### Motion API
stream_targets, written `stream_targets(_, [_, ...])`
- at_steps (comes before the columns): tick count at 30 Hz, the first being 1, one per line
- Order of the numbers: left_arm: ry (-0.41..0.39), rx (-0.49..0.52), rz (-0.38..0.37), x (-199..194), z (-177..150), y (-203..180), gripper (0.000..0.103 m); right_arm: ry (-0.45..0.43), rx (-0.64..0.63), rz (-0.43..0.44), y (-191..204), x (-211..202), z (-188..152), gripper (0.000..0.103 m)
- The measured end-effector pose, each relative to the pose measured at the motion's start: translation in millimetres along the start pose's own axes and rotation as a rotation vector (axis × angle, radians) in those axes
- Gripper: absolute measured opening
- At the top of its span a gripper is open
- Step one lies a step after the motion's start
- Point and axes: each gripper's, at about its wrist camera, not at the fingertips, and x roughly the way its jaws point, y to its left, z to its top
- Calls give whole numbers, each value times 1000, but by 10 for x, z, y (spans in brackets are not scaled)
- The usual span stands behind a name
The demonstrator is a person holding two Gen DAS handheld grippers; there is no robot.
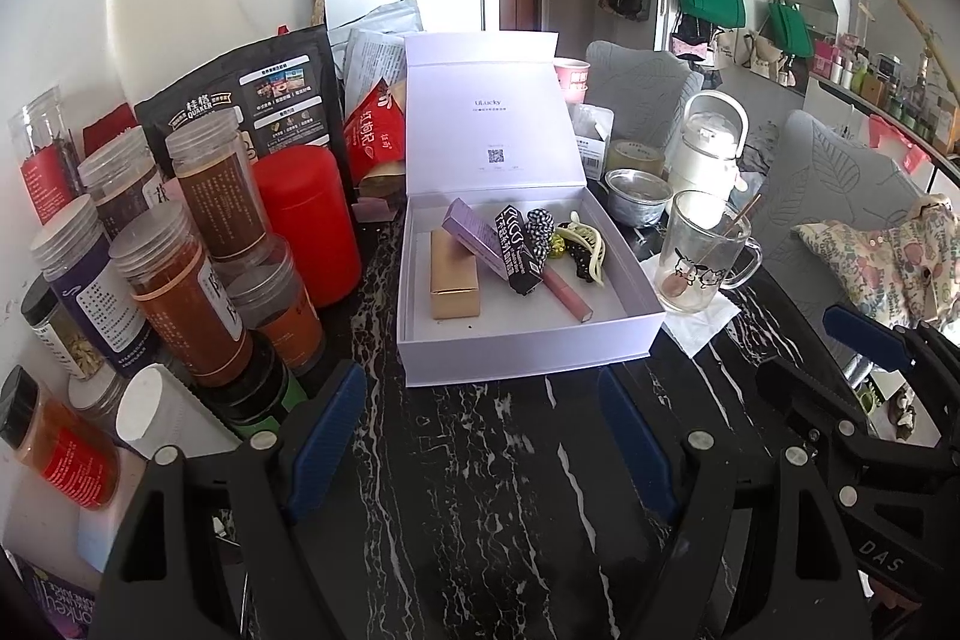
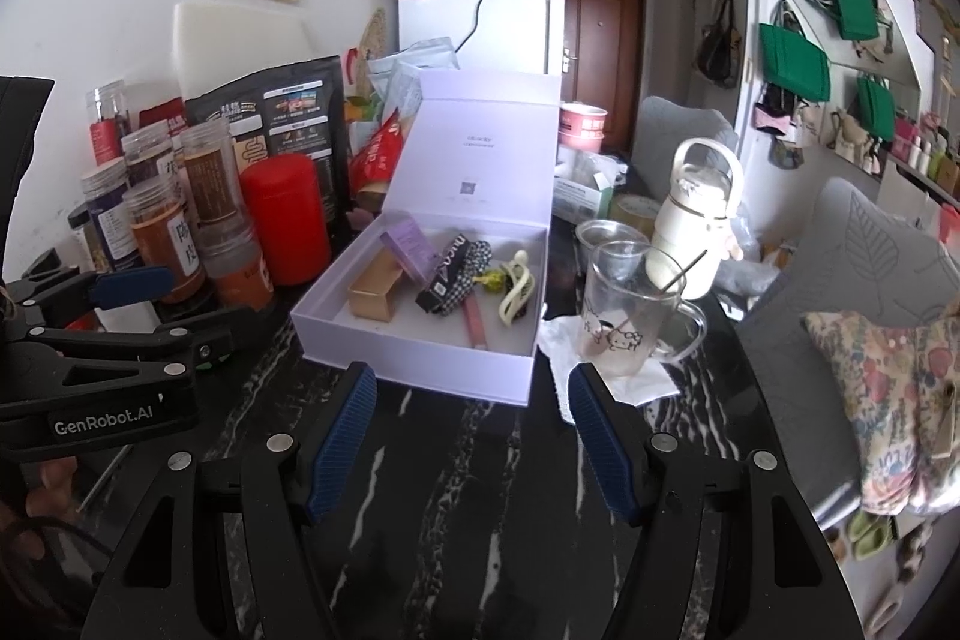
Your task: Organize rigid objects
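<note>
Here we are looking at a black marble surface with white veins (image 1: 480,490), and on it a pale lilac cardboard box with its hinged lid standing open (image 1: 624,334) is sitting just ahead of both tools. To its left a red cylindrical canister (image 1: 306,220) is standing among a cluster of clear plastic jars with ribbed lids (image 1: 180,292). To the right of the box a clear glass mug printed with cartoon figures (image 1: 702,256) is resting on a white paper napkin (image 1: 702,322).

Inside the box we are seeing a gold rectangular carton (image 1: 453,280) lying at the left, a purple slim carton (image 1: 474,235) leaning on it, a black slim carton with white lettering (image 1: 519,250), a cream plastic claw hair clip (image 1: 591,244) and a pink lip-gloss tube (image 1: 567,295) on the box floor.

We are holding the left hand-held gripper (image 1: 486,436) released, blue pads apart over bare marble. The right hand-held gripper (image 2: 474,442) is likewise released and grasping nothing.
</note>
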Motion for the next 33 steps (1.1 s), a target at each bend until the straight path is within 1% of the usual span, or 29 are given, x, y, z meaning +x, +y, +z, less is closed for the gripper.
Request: stream_targets(33, [9,21,0,-25,-22,-36,80,-6,2,-9,-50,-46,-9,67])
